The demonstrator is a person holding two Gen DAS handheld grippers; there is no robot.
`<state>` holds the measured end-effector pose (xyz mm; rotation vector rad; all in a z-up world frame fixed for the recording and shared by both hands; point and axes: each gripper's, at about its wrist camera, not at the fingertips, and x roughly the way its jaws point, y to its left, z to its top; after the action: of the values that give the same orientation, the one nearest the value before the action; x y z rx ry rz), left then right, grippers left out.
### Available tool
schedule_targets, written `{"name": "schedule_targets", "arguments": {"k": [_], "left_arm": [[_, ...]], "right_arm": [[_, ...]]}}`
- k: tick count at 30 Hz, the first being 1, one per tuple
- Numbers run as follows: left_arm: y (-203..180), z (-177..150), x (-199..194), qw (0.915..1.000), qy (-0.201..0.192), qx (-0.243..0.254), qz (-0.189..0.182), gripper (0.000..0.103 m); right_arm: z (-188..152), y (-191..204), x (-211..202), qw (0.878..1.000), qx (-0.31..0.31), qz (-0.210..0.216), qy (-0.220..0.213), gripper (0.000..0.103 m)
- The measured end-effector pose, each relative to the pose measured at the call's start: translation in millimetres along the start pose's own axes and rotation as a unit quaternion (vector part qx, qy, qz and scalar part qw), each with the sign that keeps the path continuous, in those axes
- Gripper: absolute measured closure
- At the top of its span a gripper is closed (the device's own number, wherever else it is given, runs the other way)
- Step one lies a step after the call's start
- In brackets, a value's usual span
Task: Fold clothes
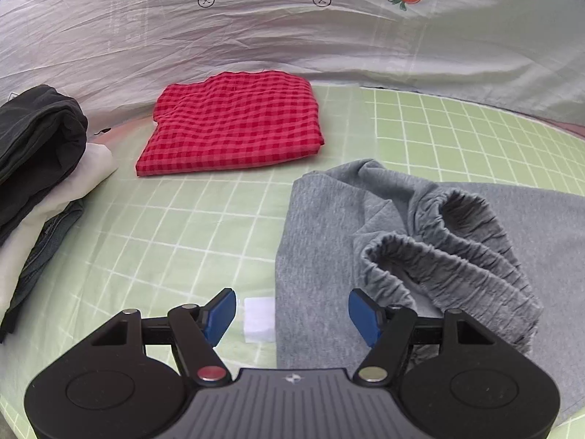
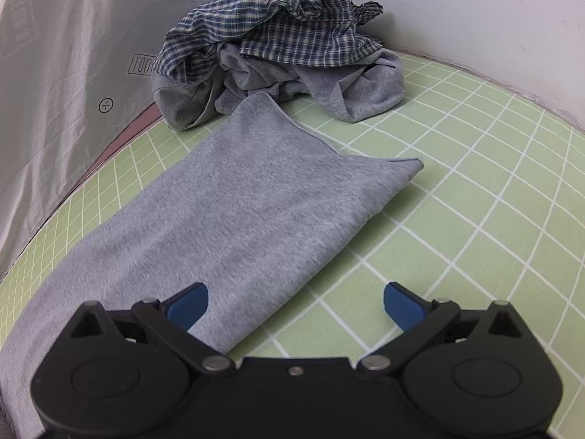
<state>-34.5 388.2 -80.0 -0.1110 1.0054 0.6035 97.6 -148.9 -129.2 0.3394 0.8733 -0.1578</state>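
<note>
Left tongs point(image 1: 291, 316) stand open with nothing between the blue pads; they hang just above the near left edge of the grey shorts point(image 1: 420, 241), one pad over the green sheet point(image 1: 164, 237) and the other over the cloth. Between the pads' line and that edge lies a small white tag point(image 1: 259, 319) on the sheet. Right tongs point(image 2: 295, 309) are open as well and empty, straddling the near right edge of the shorts point(image 2: 237, 212), one pad over grey cloth, the other over bare sheet point(image 2: 457, 219).

Those shorts lie spread on the sheet between the two tongs. Their ruched elastic waistband point(image 1: 449, 256) is rumpled into an open loop to the right of the left tongs; the leg end stretches flat away from the right tongs, its far corner folded to a point.

By the look of it this is soft, light jersey: it will drape and sag from any grip, slide little on the cotton sheet, and cannot be harmed by the pads. A single layer would peel away from the one beneath, so both layers should be pinched together. The waistband is the thickest, firmest part and the best hold for the left tongs; the hem corner suits the right.

Beyond the shorts from the left tongs sits a folded red check cloth point(image 1: 230, 124), with a dark and white stack point(image 1: 40, 153) to its left. Past the shorts' leg end is an unfolded heap point(image 2: 281, 47).
</note>
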Motion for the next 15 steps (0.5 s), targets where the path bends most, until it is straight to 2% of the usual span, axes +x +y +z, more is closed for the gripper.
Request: {"name": "schedule_targets", "arguments": {"k": [4, 9, 11, 15], "left_arm": [[-2, -1, 16, 0.9998, 0.015, 0.012, 0.012, 0.034], [-31, 8, 19, 0.9985, -0.009, 0.054, 0.003, 0.034], [-57, 15, 17, 0.9961, -0.028, 0.083, -0.009, 0.034], [-108, 23, 12, 0.9877, -0.051, 0.131, -0.068, 0.033]], "right_arm": [[1, 3, 4, 1.0, -0.005, -0.004, 0.004, 0.0], [-1, 5, 3, 1.0, -0.012, -0.01, 0.007, 0.0], [0, 3, 3, 1.0, -0.007, -0.01, 0.007, 0.0], [1, 0, 2, 1.0, 0.002, -0.01, 0.006, 0.0]]}}
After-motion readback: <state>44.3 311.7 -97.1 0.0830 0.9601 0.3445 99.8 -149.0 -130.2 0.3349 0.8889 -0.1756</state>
